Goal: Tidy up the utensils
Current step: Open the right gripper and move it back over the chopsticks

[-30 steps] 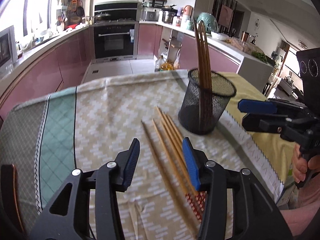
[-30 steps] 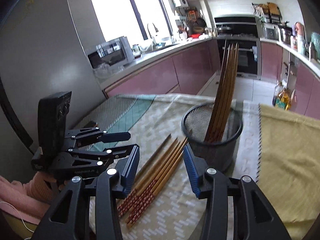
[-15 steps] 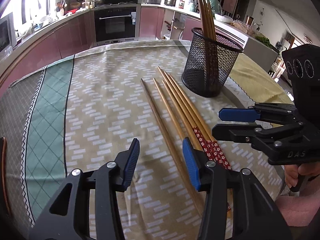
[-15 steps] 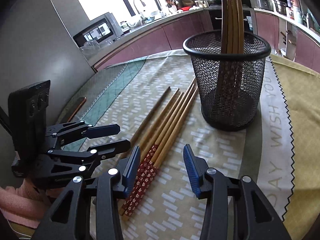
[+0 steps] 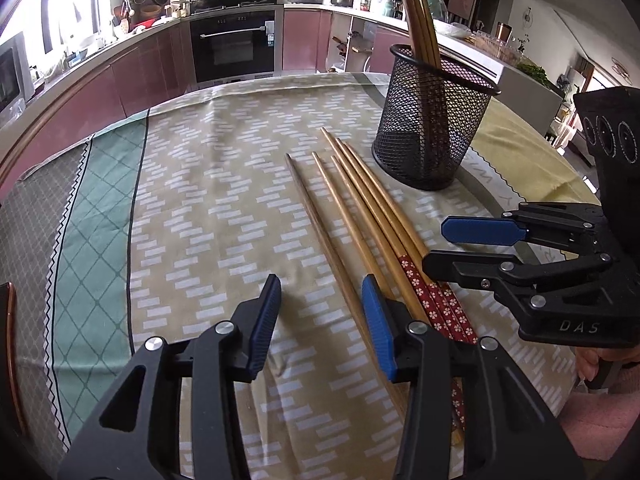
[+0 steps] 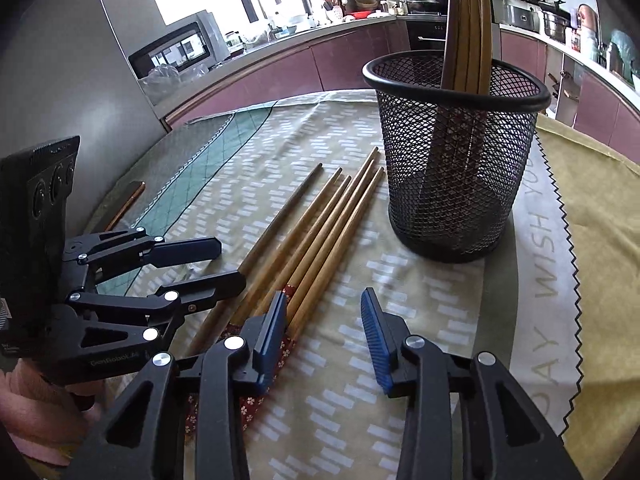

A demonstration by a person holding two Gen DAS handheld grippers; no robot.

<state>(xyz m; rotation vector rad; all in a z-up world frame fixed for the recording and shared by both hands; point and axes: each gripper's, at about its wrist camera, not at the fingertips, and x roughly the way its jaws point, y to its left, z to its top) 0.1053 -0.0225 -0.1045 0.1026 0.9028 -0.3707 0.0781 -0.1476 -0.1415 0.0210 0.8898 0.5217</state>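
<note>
5 chopsticks (image 5: 360, 216) lie beside mesh holder (image 5: 432, 128)

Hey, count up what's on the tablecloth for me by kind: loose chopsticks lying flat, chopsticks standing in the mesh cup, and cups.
Loose chopsticks lying flat: 5
Chopsticks standing in the cup: 4
Black mesh cup: 1
Total: 10

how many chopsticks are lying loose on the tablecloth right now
5 chopsticks lie side by side on the tablecloth, left of the mesh holder: one darker stick slightly apart on the left, four close together. Their decorated ends run under the claws, so another could be hidden.
</note>
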